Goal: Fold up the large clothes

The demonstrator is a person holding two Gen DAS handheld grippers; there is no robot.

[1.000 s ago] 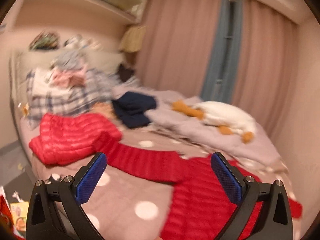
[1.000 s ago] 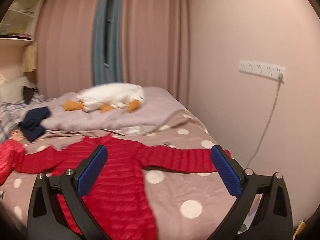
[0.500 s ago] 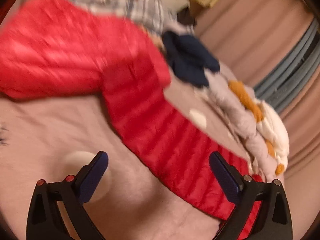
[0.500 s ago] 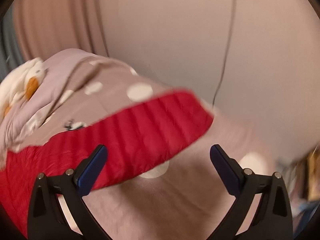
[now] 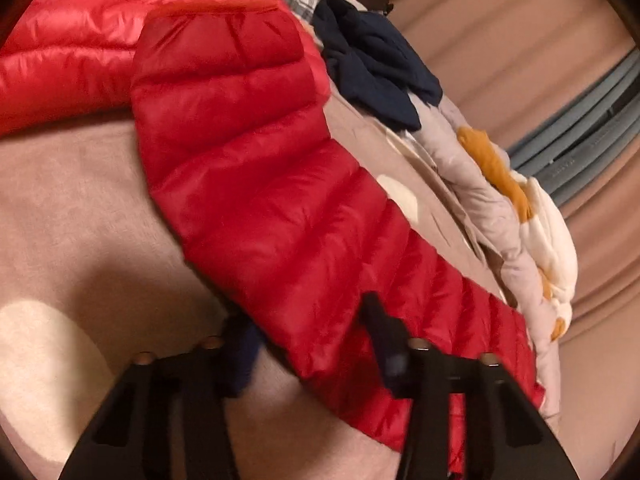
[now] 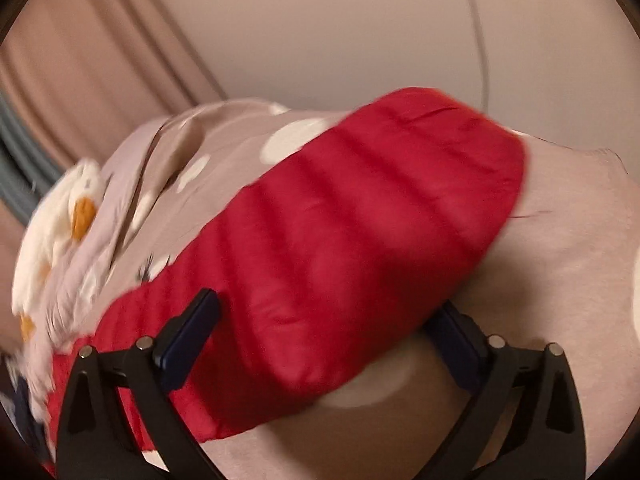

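Left wrist view: the left gripper (image 5: 310, 336) straddles one sleeve (image 5: 256, 168) of the red jacket (image 5: 452, 320), which lies flat on the dotted bedspread (image 5: 68, 208). Its jaws are closing with the sleeve between them; motion blur hides whether the pads yet press the fabric. The cuff end points toward a second red padded garment (image 5: 72, 52). Beyond the sleeve lie a navy garment (image 5: 376, 68), a rumpled grey quilt (image 5: 472, 184) and a white plush toy (image 5: 552, 248) with orange parts, in front of a curtain (image 5: 520, 40).

Right wrist view: the right gripper (image 6: 324, 332) straddles the other sleeve (image 6: 360, 220) near its cuff. Its jaws, still wide, are closing around the fabric; one finger (image 6: 188, 332) rests against the sleeve's upper edge, the other sits partly under the lower edge. The same bedspread (image 6: 560, 280) lies beneath, with the plush toy (image 6: 60, 232) at the left and a wall (image 6: 320, 28) with a hanging cable (image 6: 480, 44) behind.
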